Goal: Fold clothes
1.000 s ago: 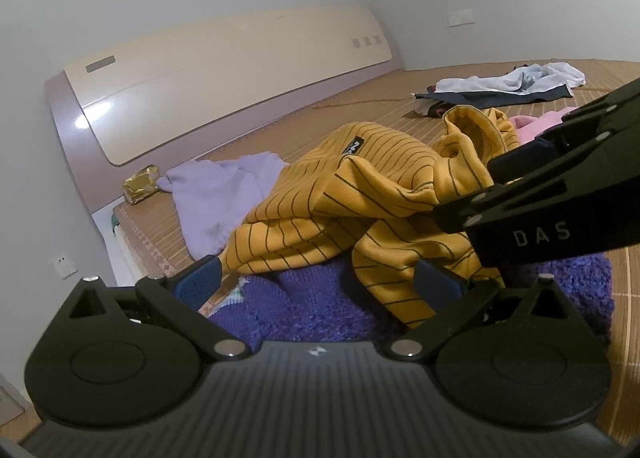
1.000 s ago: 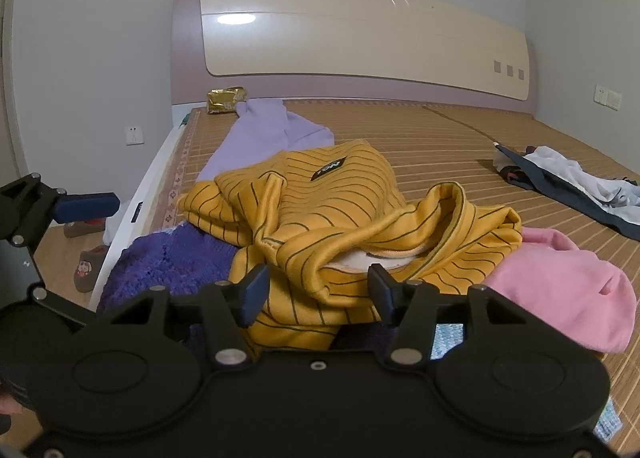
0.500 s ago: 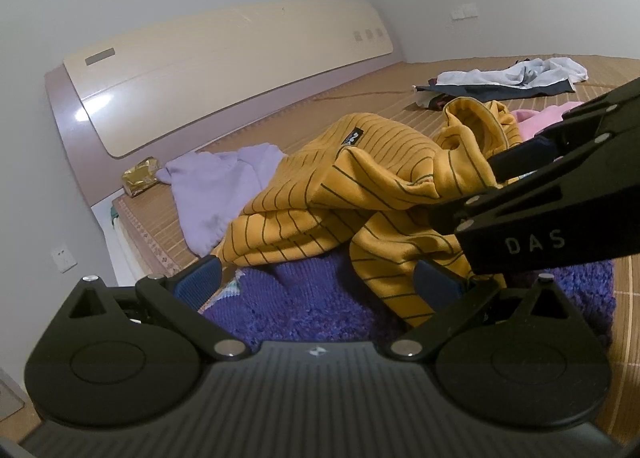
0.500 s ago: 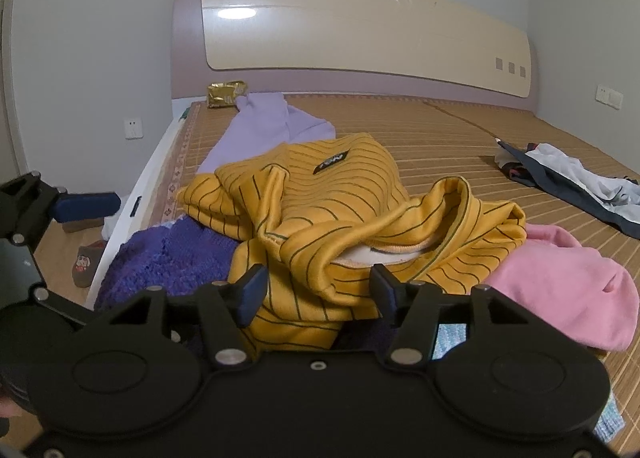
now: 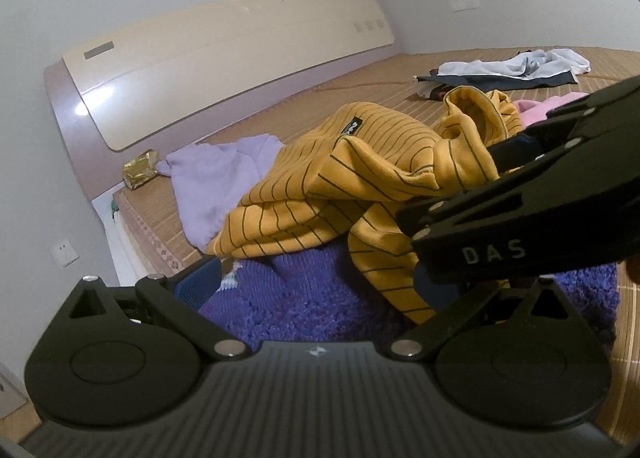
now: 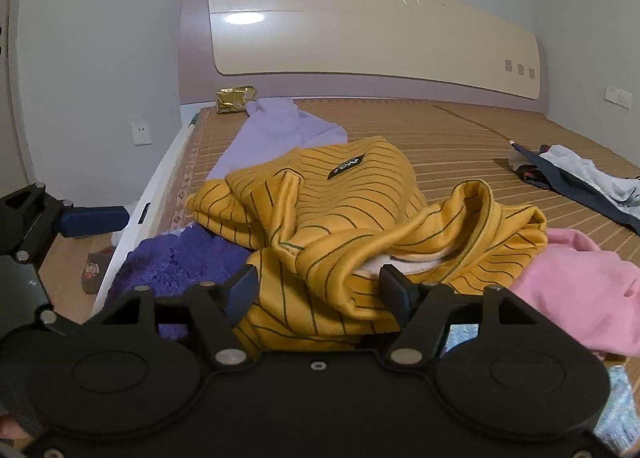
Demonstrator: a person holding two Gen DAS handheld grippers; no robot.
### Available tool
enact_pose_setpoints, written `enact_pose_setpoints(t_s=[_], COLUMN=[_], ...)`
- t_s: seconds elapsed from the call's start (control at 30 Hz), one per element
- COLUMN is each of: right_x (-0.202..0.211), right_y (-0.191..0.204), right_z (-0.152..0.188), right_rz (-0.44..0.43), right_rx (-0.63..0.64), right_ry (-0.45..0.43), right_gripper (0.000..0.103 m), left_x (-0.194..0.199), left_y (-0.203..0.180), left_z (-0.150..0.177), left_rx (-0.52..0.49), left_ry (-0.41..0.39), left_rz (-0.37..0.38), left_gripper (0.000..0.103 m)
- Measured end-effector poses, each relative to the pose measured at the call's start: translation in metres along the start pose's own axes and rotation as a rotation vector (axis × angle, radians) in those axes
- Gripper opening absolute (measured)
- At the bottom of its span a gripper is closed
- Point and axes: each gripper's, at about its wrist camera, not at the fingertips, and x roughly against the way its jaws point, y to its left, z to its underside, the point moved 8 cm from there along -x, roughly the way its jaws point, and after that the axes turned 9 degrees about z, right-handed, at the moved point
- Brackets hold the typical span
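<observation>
A: Starting at the right gripper (image 6: 319,290). Holding anything?

B: Jaws standing wide, having just been opening. Bunched fold of the yellow striped top (image 6: 352,210) filling the gap, brushing both pads (image 6: 244,286). Not looking squeezed, so reading it as loose, not gripped.

A: Checking the left wrist view too?

B: Yes, showing the same. Top draping over and around the right gripper's fingers, humping up above them.

A: Left gripper (image 5: 316,286)?

B: Gaping fully, gripping nothing. Hovering just in front of the yellow striped top, near pad (image 5: 200,282) clear of the fabric, far pad partly hiding behind the right gripper. Purple knit (image 5: 320,298) showing through the gap.

A: Placing the top itself?

B: Lying crumpled on the bamboo mat (image 6: 460,138), black label facing up, front edge sitting on the purple knit.

A: Moving outward?

B: Lilac garment (image 6: 276,130) touching the yellow striped top's far side, stretching away toward the headboard (image 6: 360,38). Gold packet (image 6: 234,98) sitting well beyond the top, at the lilac garment's far end. Pink garment (image 6: 580,290) pressing against the top's right side. White and dark clothes (image 6: 580,174) lying well apart from it, further right. Slipper (image 6: 94,270) sitting on the floor, left of the top, off the bed.
</observation>
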Motion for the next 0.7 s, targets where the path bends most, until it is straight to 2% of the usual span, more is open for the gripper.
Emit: enact_pose_setpoints(t_s=[0.13,0.23,0.27,0.7], right_x=[-0.008,-0.008,-0.009,-0.007], right_y=[-0.002,-0.004,-0.005,-0.013], right_z=[0.004,0.003,0.003,0.002], right_rz=[-0.012,-0.001,0.003,0.001], right_rx=[-0.015,-0.015,-0.015,-0.049], right_ry=[-0.004,-0.018,-0.022,-0.042], right_gripper=[0.065,0.046,0.043,0.019], left_x=[0.000,0.000,0.000,0.000], left_y=[0.000,0.000,0.000,-0.001], left_z=[0.000,0.000,0.001,0.002], left_rx=[-0.007,-0.006,-0.005,-0.008], left_ry=[0.003,0.004,0.004,0.012], left_rz=[0.000,0.001,0.001,0.002], left_gripper=[0.103,0.103,0.103,0.103])
